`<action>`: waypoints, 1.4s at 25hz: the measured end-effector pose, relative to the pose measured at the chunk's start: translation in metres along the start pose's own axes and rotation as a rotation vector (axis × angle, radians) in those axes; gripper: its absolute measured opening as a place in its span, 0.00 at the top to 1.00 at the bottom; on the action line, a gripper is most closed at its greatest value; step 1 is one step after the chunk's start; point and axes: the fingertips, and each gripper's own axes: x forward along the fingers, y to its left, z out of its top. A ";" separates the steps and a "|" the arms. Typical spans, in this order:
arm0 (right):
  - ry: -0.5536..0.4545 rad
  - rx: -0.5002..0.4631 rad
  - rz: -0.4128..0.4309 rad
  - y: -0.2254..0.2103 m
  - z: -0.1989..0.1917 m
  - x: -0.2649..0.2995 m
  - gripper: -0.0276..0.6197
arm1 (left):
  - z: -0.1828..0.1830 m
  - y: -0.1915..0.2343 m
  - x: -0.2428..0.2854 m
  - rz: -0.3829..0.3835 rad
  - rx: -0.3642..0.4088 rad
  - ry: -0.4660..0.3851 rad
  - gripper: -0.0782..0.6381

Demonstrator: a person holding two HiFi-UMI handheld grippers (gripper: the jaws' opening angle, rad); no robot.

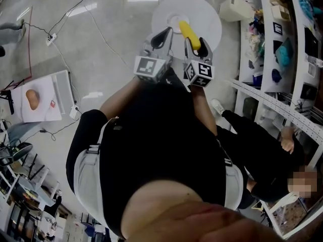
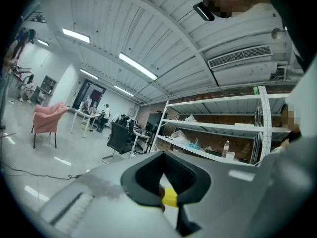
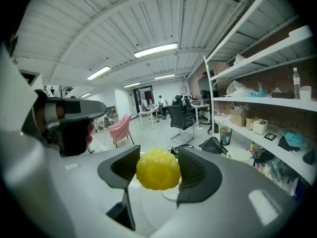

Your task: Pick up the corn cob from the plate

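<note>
Right gripper (image 1: pixel 196 45) clamped on corn (image 1: pixel 189 30), one pad pressed to each side, gripped near one end. The cob juts forward past the fingertips and is held above the plate (image 1: pixel 208 15), over its middle in the head view. Left gripper (image 1: pixel 162 35) just left of the corn, jaws drawn together at the tips, holding nothing
</note>
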 end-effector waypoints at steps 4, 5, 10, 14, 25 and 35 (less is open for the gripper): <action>-0.030 0.005 -0.008 -0.001 0.015 -0.013 0.57 | 0.003 -0.006 0.001 -0.013 0.008 -0.006 0.88; -0.037 0.007 -0.009 -0.001 0.018 -0.017 0.57 | 0.003 -0.007 0.001 -0.016 0.011 -0.007 0.88; -0.086 0.018 0.012 -0.002 0.033 -0.027 0.57 | 0.002 -0.012 0.005 -0.022 0.018 -0.002 0.88; -0.082 0.018 0.015 -0.002 0.031 -0.029 0.57 | 0.003 -0.012 0.006 -0.022 0.020 -0.005 0.88; -0.043 0.031 0.018 -0.005 0.021 -0.025 0.58 | 0.003 -0.015 0.014 -0.030 0.016 -0.005 0.88; -0.026 0.038 0.003 -0.011 0.018 -0.030 0.58 | -0.001 -0.018 0.014 -0.033 0.019 0.003 0.88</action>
